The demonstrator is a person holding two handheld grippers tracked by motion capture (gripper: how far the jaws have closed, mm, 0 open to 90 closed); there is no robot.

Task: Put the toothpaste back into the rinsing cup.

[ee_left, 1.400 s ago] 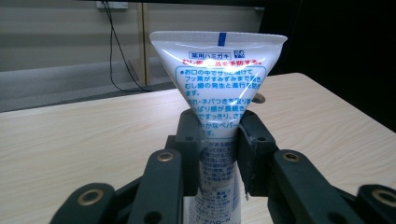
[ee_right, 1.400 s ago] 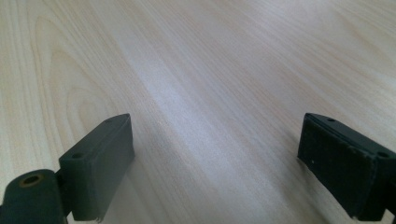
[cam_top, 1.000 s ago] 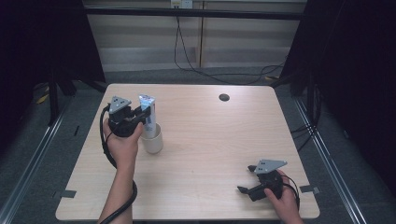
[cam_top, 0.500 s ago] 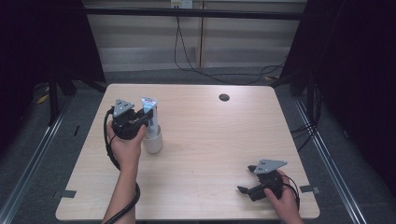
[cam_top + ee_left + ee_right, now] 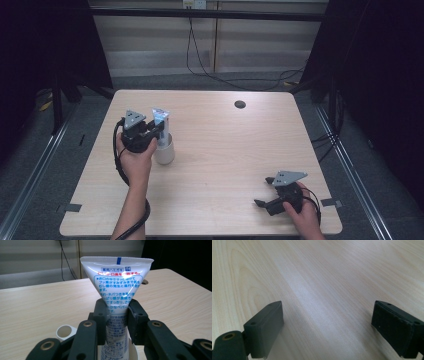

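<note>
The left tool [image 5: 117,315] pinches a toothpaste tube [image 5: 117,282] upright, crimped end up, its lower end inside the white cup [image 5: 164,150] directly beneath, while the right tool [image 5: 329,327] rests wide open, well apart, on the tabletop [image 5: 225,150].

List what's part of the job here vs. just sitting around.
In the job:
- toothpaste tube, upright, clamped between the left gripper fingers
- white cup, the tube's lower end inside it

Not in the job:
- right gripper, open, low over bare table
- dark round grommet at the table's far side
- cables on the floor behind
</note>
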